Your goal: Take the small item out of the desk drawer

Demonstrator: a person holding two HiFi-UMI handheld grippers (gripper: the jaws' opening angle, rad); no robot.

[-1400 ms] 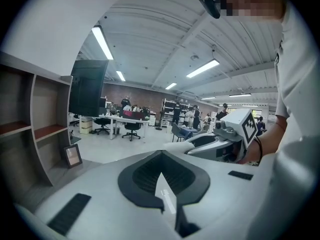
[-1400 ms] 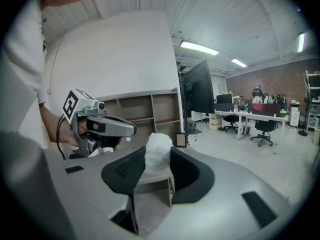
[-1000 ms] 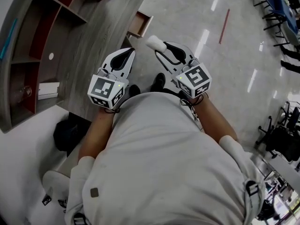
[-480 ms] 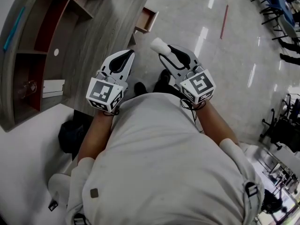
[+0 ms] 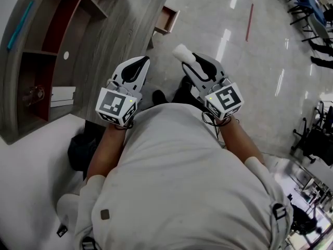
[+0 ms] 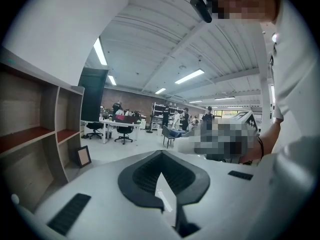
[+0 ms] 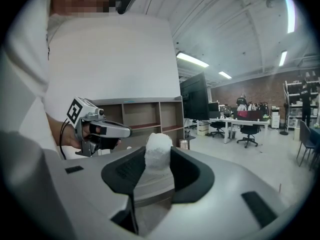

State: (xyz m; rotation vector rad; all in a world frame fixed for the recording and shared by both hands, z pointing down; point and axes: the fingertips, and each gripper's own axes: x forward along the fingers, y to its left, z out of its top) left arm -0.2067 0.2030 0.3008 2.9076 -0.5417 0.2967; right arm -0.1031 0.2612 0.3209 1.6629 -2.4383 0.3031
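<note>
My right gripper (image 5: 186,56) is shut on a small white fuzzy item (image 5: 181,51), held out over the floor away from the desk. In the right gripper view the white item (image 7: 158,151) stands up between the dark pads (image 7: 186,170), pinched on both sides. My left gripper (image 5: 140,62) hovers beside it near the desk's edge, its jaws together with nothing between them. It also shows in the right gripper view, the left gripper (image 7: 102,130) in a hand. The desk drawer (image 5: 167,20) hangs pulled open at the far end of the grey wooden desk (image 5: 119,30).
A shelf unit (image 5: 47,35) with red-lined compartments stands on the desk at the left. A black bag (image 5: 80,150) lies on the floor under the desk. Shiny floor (image 5: 250,61) stretches to the right, with office chairs (image 5: 312,139) at the far right edge.
The desk and open drawer have shifted up and right in the head view as I moved. Both grippers travelled with me, the right one still holding the white item.
</note>
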